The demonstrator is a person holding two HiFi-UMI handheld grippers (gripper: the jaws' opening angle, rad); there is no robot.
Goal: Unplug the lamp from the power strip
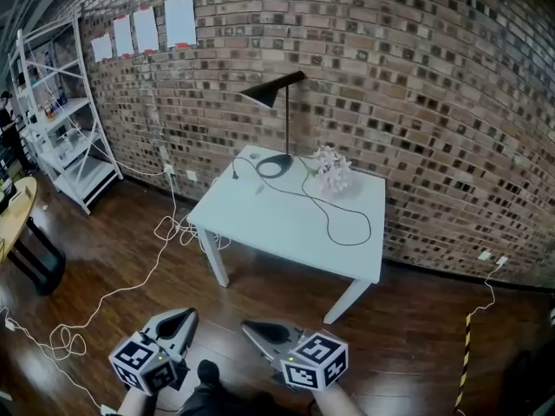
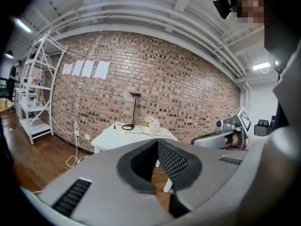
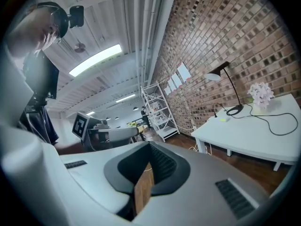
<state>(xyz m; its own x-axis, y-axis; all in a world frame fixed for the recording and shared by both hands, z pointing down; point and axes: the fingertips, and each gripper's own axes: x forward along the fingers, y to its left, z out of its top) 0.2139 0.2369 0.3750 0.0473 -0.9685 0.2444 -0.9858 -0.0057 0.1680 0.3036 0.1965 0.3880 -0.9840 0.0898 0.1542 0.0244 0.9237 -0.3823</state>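
A black desk lamp (image 1: 279, 92) stands at the back of a white table (image 1: 260, 224), its round base by the brick wall. Its black cord (image 1: 351, 232) loops across the tabletop, and a short black cord end (image 1: 234, 176) sticks up at the left edge. No power strip can be made out from here. Both grippers hang low in front of the table, well short of it. My left gripper (image 1: 186, 313) is shut and empty, as is my right gripper (image 1: 246, 326). The left gripper view has the lamp (image 2: 133, 108) far ahead beyond the closed left gripper (image 2: 156, 141). The right gripper (image 3: 149, 144) points left of the lamp (image 3: 217, 74).
Pale flowers (image 1: 332, 170) sit on the table beside the lamp. White cables (image 1: 130, 276) trail over the wooden floor from a wall socket (image 1: 169, 170). A white shelf unit (image 1: 65, 137) stands at the left, with a round wooden table (image 1: 13, 215) nearer. A striped cable (image 1: 468, 336) lies at the right.
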